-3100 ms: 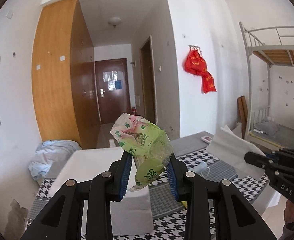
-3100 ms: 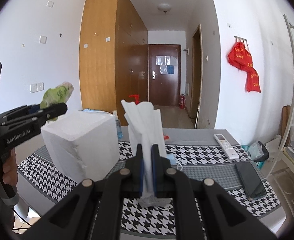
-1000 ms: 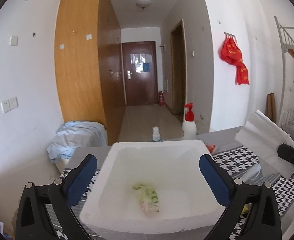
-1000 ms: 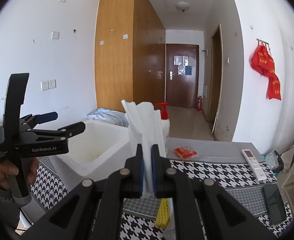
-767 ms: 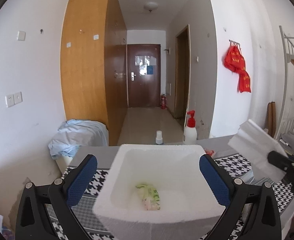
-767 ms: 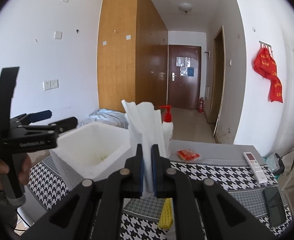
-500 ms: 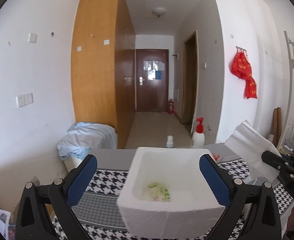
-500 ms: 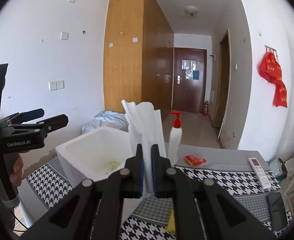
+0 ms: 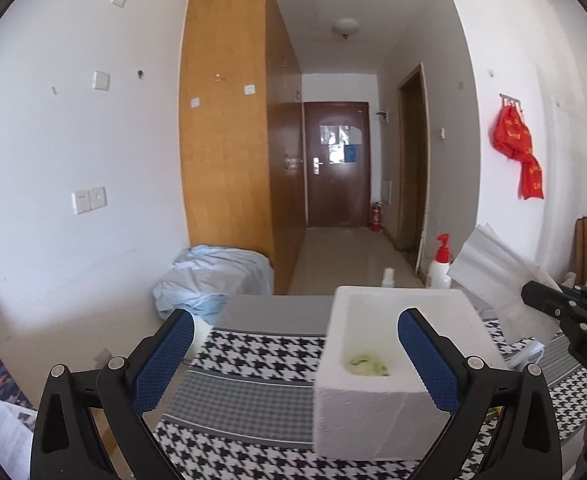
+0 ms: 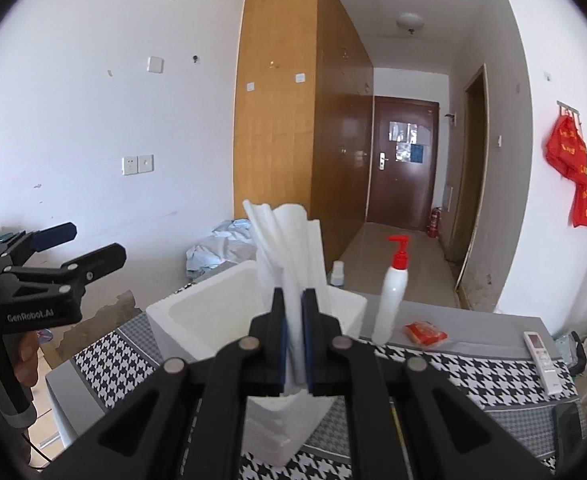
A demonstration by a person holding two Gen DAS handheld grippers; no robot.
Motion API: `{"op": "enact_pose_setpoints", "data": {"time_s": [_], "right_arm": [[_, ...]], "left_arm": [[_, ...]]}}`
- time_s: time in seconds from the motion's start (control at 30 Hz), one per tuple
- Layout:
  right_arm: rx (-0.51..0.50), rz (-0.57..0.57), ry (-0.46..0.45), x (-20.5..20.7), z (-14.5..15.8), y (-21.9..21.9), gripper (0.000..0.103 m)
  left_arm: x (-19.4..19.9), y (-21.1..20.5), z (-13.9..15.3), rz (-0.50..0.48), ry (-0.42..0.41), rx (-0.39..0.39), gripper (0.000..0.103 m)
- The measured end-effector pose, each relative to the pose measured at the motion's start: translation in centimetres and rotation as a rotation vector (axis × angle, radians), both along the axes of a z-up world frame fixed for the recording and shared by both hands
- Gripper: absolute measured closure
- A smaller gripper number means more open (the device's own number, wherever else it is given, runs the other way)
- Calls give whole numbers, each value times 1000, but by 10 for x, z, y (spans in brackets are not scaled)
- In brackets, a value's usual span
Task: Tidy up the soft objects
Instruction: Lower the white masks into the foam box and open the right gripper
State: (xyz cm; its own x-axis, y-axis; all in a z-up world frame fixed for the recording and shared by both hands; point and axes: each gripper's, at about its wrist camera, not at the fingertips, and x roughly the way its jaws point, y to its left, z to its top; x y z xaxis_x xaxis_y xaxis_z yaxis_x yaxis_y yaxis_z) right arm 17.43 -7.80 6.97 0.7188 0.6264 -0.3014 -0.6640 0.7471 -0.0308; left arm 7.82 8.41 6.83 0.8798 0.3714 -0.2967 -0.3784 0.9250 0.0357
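Step in hand: 2nd soft item to the foam box [image 9: 393, 412]. Green plastic bag [image 9: 367, 367] already lies inside on the box floor. Left gripper [image 9: 297, 354] has jaws wide apart, nothing in them, hovering near the box. Right gripper [image 10: 292, 340] is clamped on white folded tissue sheets [image 10: 289, 248], held upright beside the box. Next, prob.: carry tissue over the opening, release. In the way: pump bottle [image 10: 393, 292] and small bottle [image 10: 336, 273] just behind the box; red packet [image 10: 425, 332] and remote [image 10: 543, 356] sit clear on the houndstooth cloth [image 9: 261, 356].

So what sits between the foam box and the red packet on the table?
In the right wrist view, the white pump bottle with a red top stands between the foam box and the red packet, right by the box's corner.
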Motion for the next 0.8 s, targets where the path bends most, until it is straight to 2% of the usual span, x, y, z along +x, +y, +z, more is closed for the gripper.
{"op": "enact_pose_setpoints", "data": {"time_s": [0.33,0.8], "right_arm": [[-21,27,20,7,0,24,93],[-41,36,75,23,-5,48,93]], "left_arm": [[-13,26,-9,54,3,-29,1],[-20,46,-15,107,11,-28,1]]}}
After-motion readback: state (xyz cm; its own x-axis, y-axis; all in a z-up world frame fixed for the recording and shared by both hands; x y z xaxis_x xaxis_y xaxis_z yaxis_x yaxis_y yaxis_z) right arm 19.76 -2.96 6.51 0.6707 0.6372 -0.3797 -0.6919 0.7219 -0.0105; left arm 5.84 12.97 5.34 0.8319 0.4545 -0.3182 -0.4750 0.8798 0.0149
